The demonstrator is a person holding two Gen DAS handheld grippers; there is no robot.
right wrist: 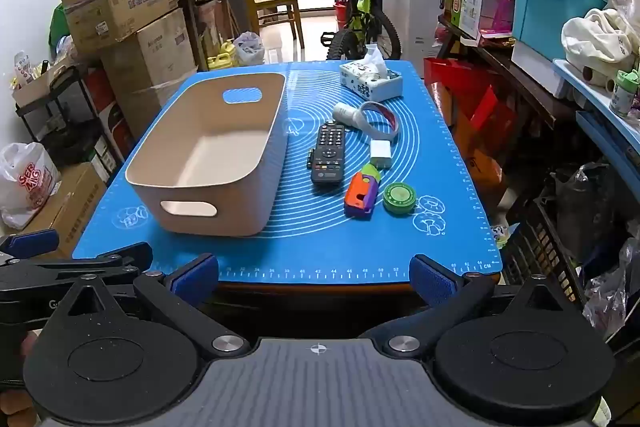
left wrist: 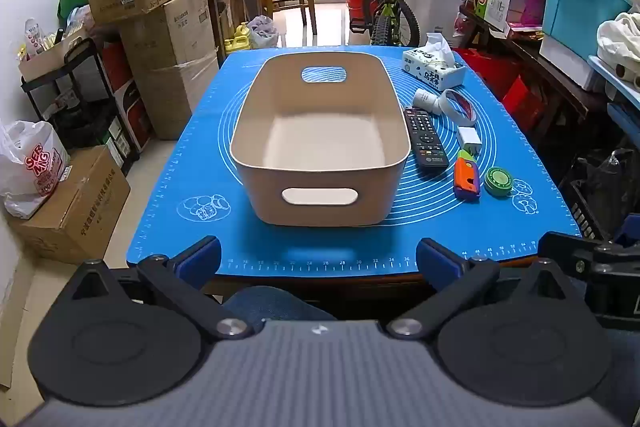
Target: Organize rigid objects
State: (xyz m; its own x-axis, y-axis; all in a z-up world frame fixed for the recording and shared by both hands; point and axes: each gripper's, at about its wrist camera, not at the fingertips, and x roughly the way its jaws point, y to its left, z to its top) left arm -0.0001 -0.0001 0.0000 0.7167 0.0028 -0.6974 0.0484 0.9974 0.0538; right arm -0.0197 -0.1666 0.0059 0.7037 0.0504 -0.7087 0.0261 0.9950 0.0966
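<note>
The left gripper (left wrist: 318,261), with its blue-padded fingers spread wide, grips nothing and hangs at the near edge of the blue silicone mat (left wrist: 224,147) printed with white rings. The right gripper (right wrist: 314,277) is likewise spread apart and empty, at the same near edge but further right; the left tool shows at the lower left of its view. Straight ahead of the left gripper stands the beige rectangular plastic bin (left wrist: 320,131) with oval handle cut-outs, upright and with nothing inside. Just right of the bin lies the black remote control (right wrist: 329,153), lengthwise along the mat. Nearer the grippers and right of the remote lie an orange, purple and green plastic toy (right wrist: 361,193) and, just beside it, a round green tin (right wrist: 399,198). Beyond the toy sits a small white charger block (right wrist: 380,153). Further back a white ring-shaped band with a red inner face (right wrist: 378,121) rests against a small white bottle (right wrist: 345,113) lying on its side. At the far right corner of the mat sits a patterned white tissue pack (right wrist: 370,77) with a tissue sticking up.
</note>
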